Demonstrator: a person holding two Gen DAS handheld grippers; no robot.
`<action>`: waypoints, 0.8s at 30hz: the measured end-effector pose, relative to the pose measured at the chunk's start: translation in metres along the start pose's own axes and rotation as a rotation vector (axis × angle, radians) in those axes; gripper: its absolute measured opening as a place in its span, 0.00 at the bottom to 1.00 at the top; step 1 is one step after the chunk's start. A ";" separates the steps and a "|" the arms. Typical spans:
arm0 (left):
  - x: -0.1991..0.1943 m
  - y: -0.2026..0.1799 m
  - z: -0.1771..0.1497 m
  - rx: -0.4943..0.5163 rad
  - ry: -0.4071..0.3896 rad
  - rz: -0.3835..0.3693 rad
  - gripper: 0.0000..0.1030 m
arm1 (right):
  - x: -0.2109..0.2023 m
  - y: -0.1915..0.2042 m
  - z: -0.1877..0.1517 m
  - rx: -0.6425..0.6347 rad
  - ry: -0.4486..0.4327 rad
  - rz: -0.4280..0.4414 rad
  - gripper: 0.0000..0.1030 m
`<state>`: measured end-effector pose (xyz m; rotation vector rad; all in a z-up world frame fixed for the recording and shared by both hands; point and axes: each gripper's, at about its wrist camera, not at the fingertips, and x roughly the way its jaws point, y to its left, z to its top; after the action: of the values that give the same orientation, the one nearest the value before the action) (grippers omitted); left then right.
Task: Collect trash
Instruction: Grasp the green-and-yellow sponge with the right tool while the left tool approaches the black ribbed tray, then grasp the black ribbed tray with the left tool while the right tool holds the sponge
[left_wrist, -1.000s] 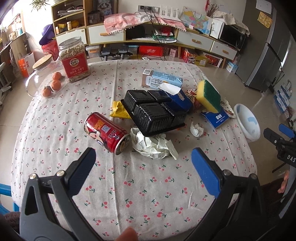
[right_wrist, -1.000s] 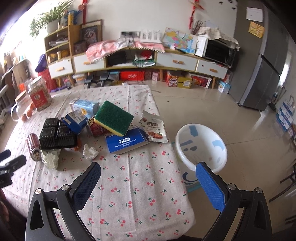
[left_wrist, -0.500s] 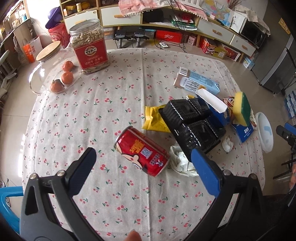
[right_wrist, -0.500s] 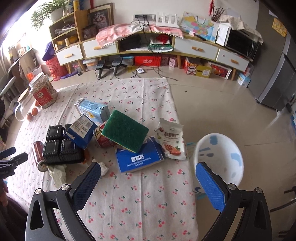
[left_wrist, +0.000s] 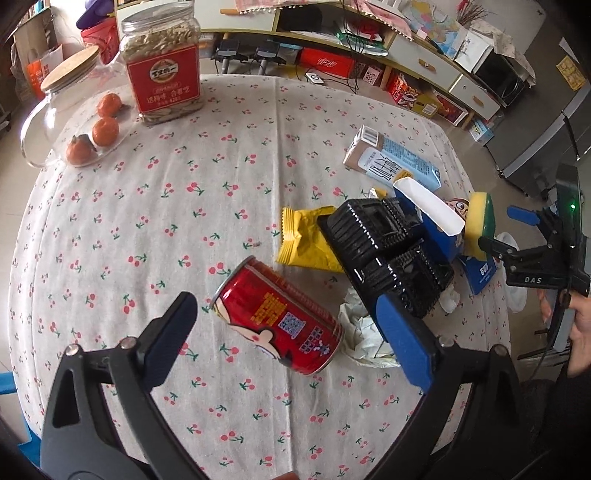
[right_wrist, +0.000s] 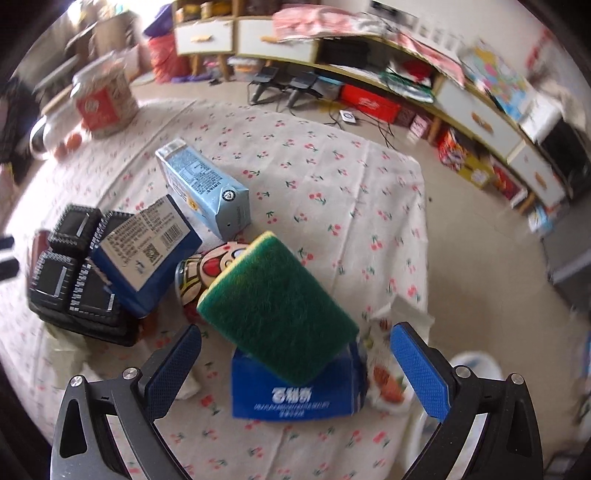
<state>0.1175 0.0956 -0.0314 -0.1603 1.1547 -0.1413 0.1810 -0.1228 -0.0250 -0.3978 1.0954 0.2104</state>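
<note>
Closing in with both tools now: your left gripper (left_wrist: 284, 343) hangs wide open with the red can (left_wrist: 277, 315) lying on its side between the pads, nothing held yet. Bring it down square across the can's round body, not its ends, and keep the right pad clear of the crumpled paper (left_wrist: 364, 332) and the black tray (left_wrist: 384, 254) just beside it. Your right gripper (right_wrist: 295, 363) is also wide open and empty, framing the green sponge (right_wrist: 277, 308) that leans on the blue box (right_wrist: 295, 391). Squeeze the sponge by its edges so the box stays put. The white bin (right_wrist: 476, 369) peeks out past the table edge, on the right.

Compared with half a second ago, both grippers are much nearer their targets; the can was ahead of the left pads, and the sponge sat well beyond the right ones.
</note>
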 end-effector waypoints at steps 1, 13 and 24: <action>0.000 -0.002 0.001 0.020 -0.009 0.003 0.95 | 0.003 0.004 0.003 -0.029 -0.001 -0.008 1.00; 0.010 -0.019 0.014 0.142 -0.020 -0.053 0.94 | 0.014 0.013 0.012 -0.057 0.015 0.036 0.67; 0.037 -0.018 0.036 -0.030 0.066 -0.231 0.80 | -0.016 -0.017 -0.016 0.190 -0.009 0.113 0.66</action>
<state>0.1644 0.0725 -0.0471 -0.3175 1.2023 -0.3361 0.1667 -0.1446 -0.0137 -0.1655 1.1190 0.2058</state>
